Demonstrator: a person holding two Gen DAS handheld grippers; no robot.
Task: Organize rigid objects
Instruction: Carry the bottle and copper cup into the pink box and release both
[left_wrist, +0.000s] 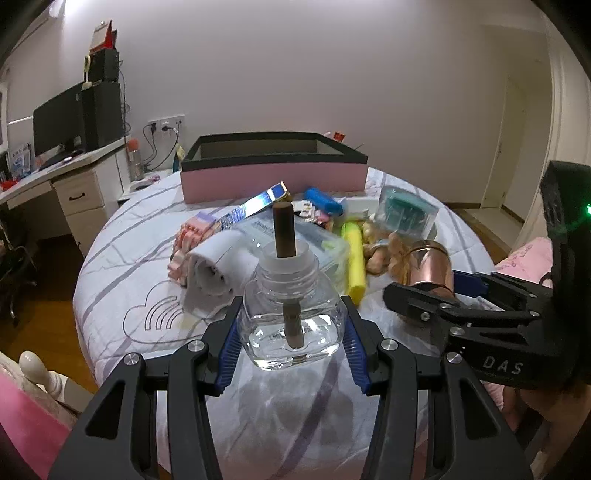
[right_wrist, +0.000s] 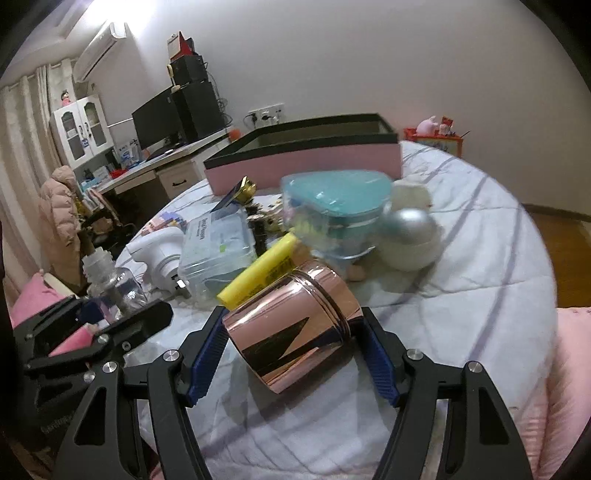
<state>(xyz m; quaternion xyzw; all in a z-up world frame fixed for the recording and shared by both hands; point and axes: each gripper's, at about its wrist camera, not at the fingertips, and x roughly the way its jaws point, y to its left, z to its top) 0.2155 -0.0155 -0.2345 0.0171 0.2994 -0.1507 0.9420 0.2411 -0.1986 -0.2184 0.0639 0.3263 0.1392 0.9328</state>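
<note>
"DAS" is printed on the right gripper (right_wrist: 295, 354), whose fingers pinch one copper cup (right_wrist: 291, 328); beside it, the left gripper (left_wrist: 291, 343) fingers pinch one clear bottle (left_wrist: 290, 325).

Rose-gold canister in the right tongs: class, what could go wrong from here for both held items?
1. The rose-gold canister sits tilted between the right tongs; its glossy wall could slip.
2. The glass refill bottle in the left tongs holds liquid under an uncapped wick; tipping might spill it.
</note>
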